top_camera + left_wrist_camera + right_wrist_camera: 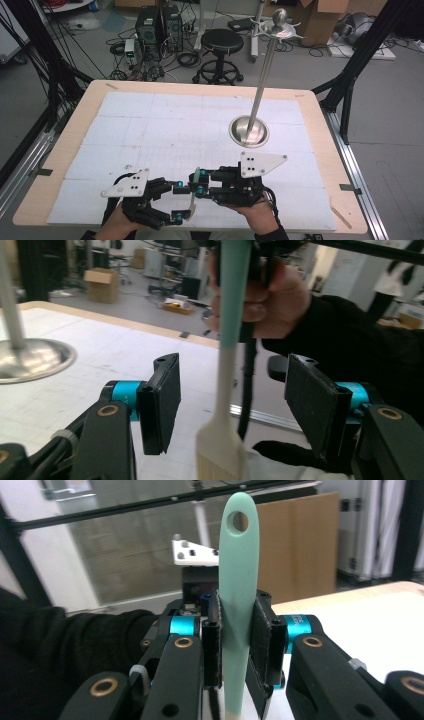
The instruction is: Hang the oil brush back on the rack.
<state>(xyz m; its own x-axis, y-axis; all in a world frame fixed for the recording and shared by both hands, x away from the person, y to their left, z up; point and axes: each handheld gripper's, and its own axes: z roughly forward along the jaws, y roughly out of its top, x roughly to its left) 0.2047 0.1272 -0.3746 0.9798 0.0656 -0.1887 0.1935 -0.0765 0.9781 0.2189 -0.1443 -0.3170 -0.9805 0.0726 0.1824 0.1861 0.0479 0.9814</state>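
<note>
While right gripper clamps brush, left gripper open, near table edge

Even indoor light (close foreground blurred)

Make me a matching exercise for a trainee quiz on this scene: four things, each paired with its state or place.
Things:
1. right gripper
2. left gripper
3. brush
4. metal stand

States or places:
A. open, jaws either side of the brush's pale end
B. upright on the table's far right
C. shut on the green handle
D. green handle with a hole at its tip

Pairs: 1-C, 2-A, 3-D, 4-B
</note>
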